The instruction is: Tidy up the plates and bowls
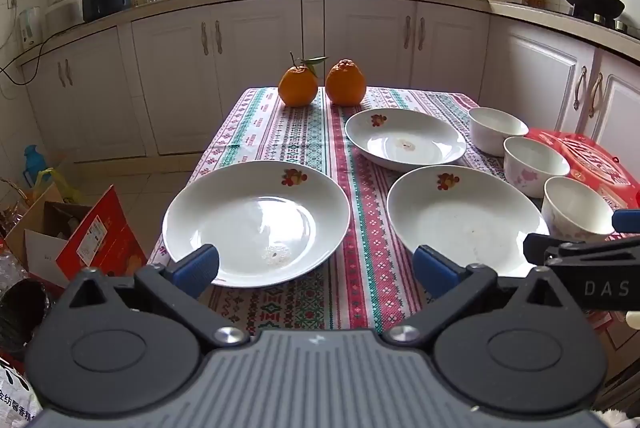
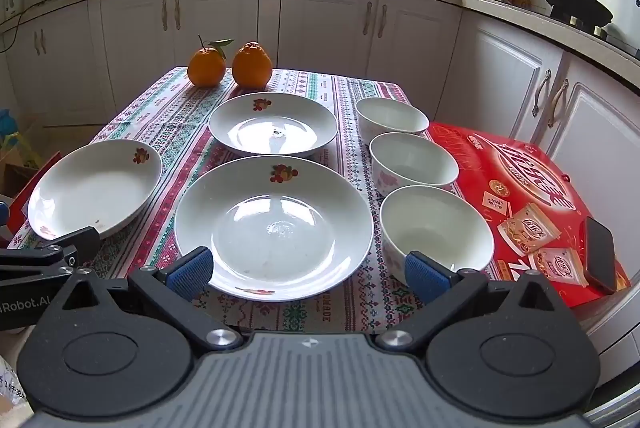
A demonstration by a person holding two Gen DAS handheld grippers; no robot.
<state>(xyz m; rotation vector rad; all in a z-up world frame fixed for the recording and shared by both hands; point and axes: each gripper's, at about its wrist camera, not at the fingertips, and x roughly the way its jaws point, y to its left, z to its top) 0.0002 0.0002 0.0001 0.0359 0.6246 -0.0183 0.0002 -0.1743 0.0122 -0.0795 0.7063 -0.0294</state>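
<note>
White china sits unstacked on a patterned cloth over the surface (image 2: 320, 84) as a person readies two handheld tongs for a tidy-up. Three plates w/ fruit motifs lie spread apart: a left plate (image 1: 256, 220), a near-centre plate (image 2: 274, 224) and a far plate (image 2: 274, 124), none touching. Three bowls run in a row along the right side of the cloth, front to back: near bowl (image 2: 436, 228), middle bowl (image 2: 414, 160), far bowl (image 2: 390, 116), each just beside the next. Left tongs (image 1: 316, 266) hang wide open and hold nothing, blue pads hovering at the near rims of the left and near-centre plates, approx. over the strip of cloth between them. Right tongs (image 2: 308, 270) are likewise spread wide and empty, centred on the near rim of the near-centre plate, w/ the right pad just in front of the near bowl. Judging by that line-up, the near-centre plate lies dead ahead of the right tongs, while the left plate sits closer to the left tongs; the bowls are nearer the right hand. Round ware has no long axis, so a rim pinch from the near edge looks likeliest. Two oranges (image 2: 230, 66) stand at the far end, and a red box (image 2: 520, 188) w/ a phone (image 2: 600, 252) on it sits right of the bowls.
</note>
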